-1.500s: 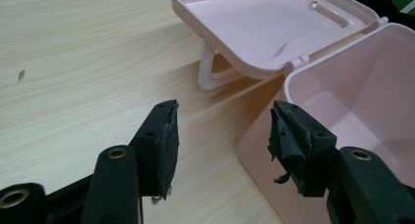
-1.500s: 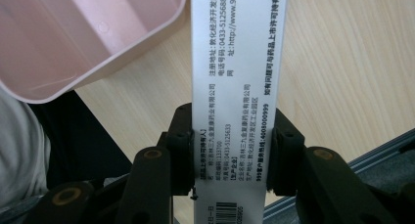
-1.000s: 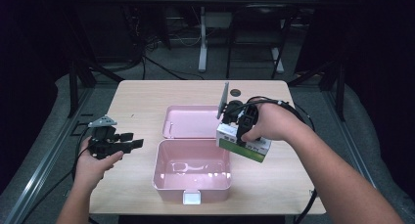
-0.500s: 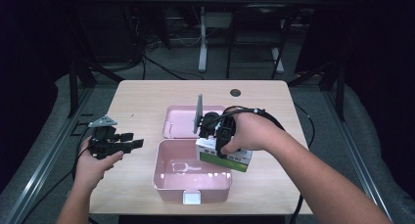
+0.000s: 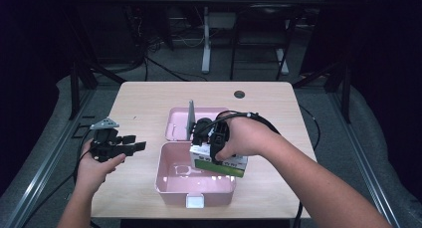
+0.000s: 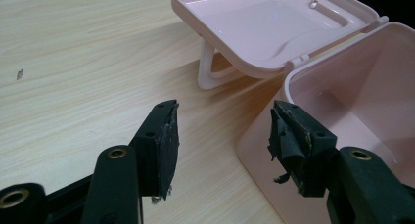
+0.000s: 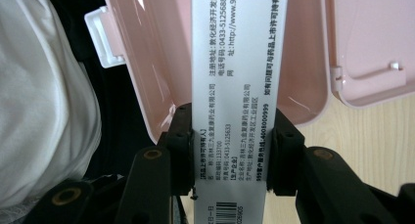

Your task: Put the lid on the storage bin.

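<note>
Two fingers of our right gripper (image 7: 229, 150) clamp the carton (image 7: 238, 87) lengthwise over the box (image 5: 196, 175); left gripper (image 6: 222, 143) fingers wide.

High view: my tabletop (image 5: 149, 103) lit evenly from above, room around it near black, floor and frames barely readable. Shadows soft, short. Picture slightly soft, low detail, mild grain in dark areas. Left gripper view: bright, warm; wood grain sharp in mid-distance, left tool (image 6: 222, 145) jaws close to lens a bit soft; glossy sheen on pink box (image 6: 342, 101) lid, dark corner top right. Right gripper view: white carton (image 7: 235, 87) brightly lit, print legible but slightly blurred; left side falls into shadow.
</note>
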{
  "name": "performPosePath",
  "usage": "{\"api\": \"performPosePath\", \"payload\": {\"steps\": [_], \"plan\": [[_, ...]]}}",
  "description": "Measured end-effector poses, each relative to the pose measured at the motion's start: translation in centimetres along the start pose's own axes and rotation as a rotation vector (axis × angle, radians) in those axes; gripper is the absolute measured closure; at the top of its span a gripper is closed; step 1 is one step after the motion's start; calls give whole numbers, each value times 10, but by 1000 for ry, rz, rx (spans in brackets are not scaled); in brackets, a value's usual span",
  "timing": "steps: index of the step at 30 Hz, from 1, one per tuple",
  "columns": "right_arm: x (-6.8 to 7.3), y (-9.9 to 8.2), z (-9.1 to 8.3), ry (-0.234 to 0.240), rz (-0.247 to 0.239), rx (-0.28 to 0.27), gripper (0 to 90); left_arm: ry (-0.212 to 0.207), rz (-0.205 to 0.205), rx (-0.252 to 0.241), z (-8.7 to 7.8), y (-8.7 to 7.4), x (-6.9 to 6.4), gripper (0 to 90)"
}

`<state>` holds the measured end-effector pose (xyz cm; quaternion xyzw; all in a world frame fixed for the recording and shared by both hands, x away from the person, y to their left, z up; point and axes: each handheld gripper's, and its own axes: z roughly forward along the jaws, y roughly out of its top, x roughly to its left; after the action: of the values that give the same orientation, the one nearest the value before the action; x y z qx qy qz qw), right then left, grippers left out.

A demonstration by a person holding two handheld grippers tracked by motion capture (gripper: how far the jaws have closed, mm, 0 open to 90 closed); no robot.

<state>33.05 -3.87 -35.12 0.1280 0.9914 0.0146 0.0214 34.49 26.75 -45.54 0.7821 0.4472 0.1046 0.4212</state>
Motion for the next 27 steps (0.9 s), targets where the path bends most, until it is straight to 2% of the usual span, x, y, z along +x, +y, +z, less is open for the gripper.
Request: {"api": "performPosePath", "payload": {"steps": [8,27], "plan": [[7,10,0,5,-35,-11,616,-1,0,3,1,0,1,440],[25,27,12,-4,-135,17,616,-5,-2,6,0,0,1,440]]}}
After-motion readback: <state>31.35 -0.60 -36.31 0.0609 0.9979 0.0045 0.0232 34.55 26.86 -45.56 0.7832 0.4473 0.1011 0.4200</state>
